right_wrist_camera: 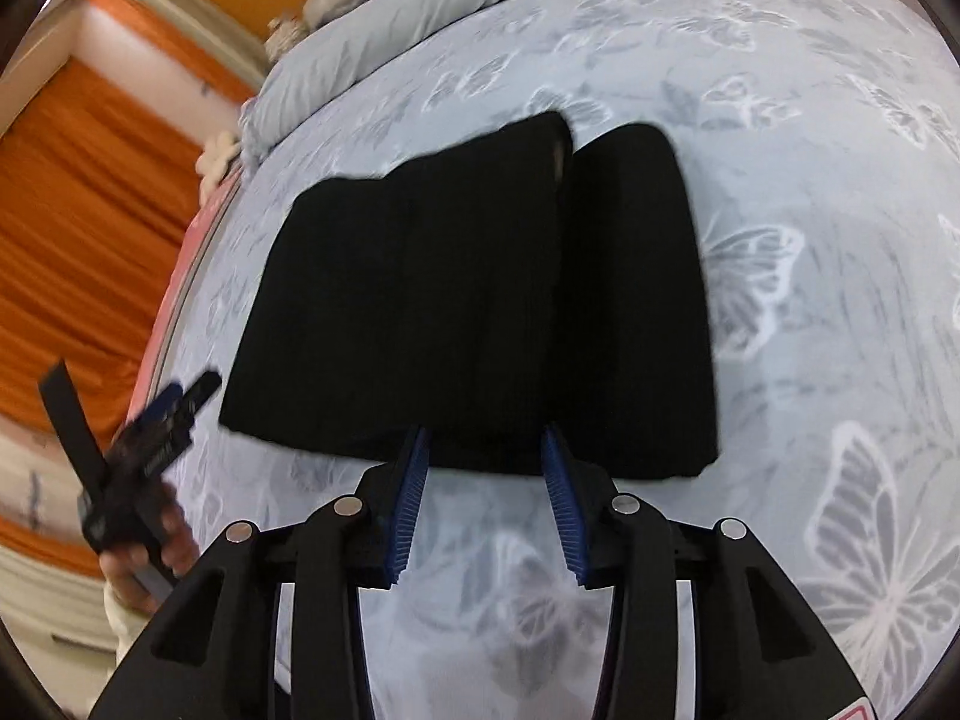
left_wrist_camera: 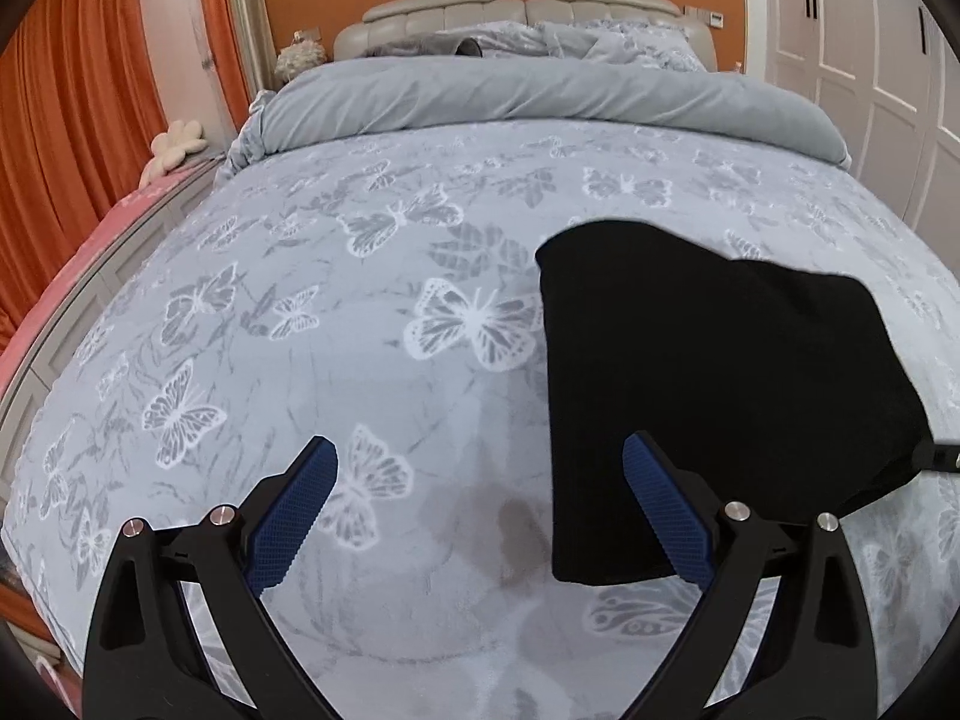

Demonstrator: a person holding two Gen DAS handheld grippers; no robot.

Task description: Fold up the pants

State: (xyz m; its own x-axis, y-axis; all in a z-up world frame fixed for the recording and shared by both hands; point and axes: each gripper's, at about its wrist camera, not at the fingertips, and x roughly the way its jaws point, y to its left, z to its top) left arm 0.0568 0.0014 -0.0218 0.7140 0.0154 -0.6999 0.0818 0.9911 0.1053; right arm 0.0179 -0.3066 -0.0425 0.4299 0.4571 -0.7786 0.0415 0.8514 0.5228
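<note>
Black pants (right_wrist_camera: 480,300) lie folded on the butterfly-print bedspread (left_wrist_camera: 300,300), toward the near edge of the bed and away from the rolled grey duvet (left_wrist_camera: 510,96) at its head. In the right wrist view the bundle shows layered panels with a seam-like gap between two of them. The right gripper (right_wrist_camera: 487,438) has its blue-padded jaws partly apart at the near hem, the tips at or just over the cloth edge; no fabric is pinched between them. The left gripper (left_wrist_camera: 480,456) stands wide apart over the bedspread, its right finger overlapping the bundle's left edge in view, holding nothing. The cloth appears soft, limp and light: it should drape and sag when lifted, and stacked layers may slide apart. A hold is best taken at a folded edge or corner, through all layers together.
</note>
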